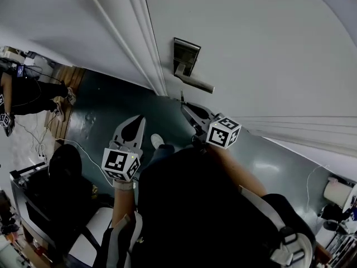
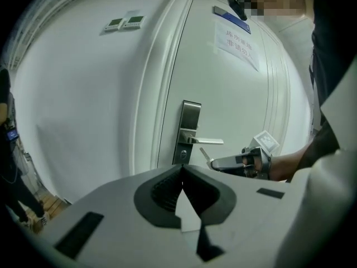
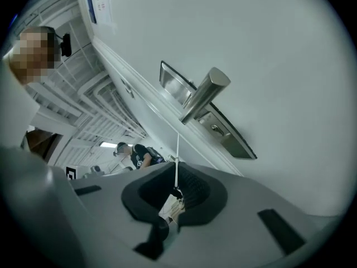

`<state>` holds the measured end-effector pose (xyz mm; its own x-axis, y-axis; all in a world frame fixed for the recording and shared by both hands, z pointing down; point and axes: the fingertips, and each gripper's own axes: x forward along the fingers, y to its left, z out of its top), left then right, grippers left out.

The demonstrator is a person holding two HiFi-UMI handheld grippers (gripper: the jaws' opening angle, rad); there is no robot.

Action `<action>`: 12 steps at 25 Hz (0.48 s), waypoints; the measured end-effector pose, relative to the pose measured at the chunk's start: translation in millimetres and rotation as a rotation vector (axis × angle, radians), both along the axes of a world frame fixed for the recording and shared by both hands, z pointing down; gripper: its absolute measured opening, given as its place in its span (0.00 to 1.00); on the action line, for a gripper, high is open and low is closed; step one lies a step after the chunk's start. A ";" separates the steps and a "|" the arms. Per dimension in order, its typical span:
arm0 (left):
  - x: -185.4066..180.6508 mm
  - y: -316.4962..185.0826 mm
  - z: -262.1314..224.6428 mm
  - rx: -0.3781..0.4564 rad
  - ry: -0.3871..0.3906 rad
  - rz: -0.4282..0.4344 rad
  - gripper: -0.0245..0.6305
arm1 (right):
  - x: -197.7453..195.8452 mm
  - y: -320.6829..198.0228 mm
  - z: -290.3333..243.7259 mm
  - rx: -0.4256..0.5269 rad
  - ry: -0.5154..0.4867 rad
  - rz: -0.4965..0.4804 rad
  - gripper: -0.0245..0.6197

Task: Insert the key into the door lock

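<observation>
Metal key pinched in right tool; apparently short of lock.

Door white; lock plate, key silver; floor dark teal; marker cubes black-and-white squares; person's clothing black

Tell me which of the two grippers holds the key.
The right gripper: the thin key sticks out of its shut jaws. The left gripper is shut on nothing.

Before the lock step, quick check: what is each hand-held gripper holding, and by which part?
The right hand-held gripper pinches the key by its head end, blade pointing toward the door lock. The left hand-held gripper is shut on nothing.
</observation>
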<state>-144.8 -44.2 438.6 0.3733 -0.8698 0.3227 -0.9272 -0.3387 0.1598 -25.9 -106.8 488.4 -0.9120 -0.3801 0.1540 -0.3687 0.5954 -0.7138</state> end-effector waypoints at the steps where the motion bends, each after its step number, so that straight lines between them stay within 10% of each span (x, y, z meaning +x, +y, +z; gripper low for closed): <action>1: -3.9 -2.4 1.3 -0.001 0.003 0.016 0.05 | -1.9 -2.2 2.7 -0.016 -0.008 0.022 0.09; 12: -44.3 -27.0 22.7 -0.029 0.020 0.176 0.05 | -16.2 -33.8 33.7 -0.170 -0.113 0.238 0.09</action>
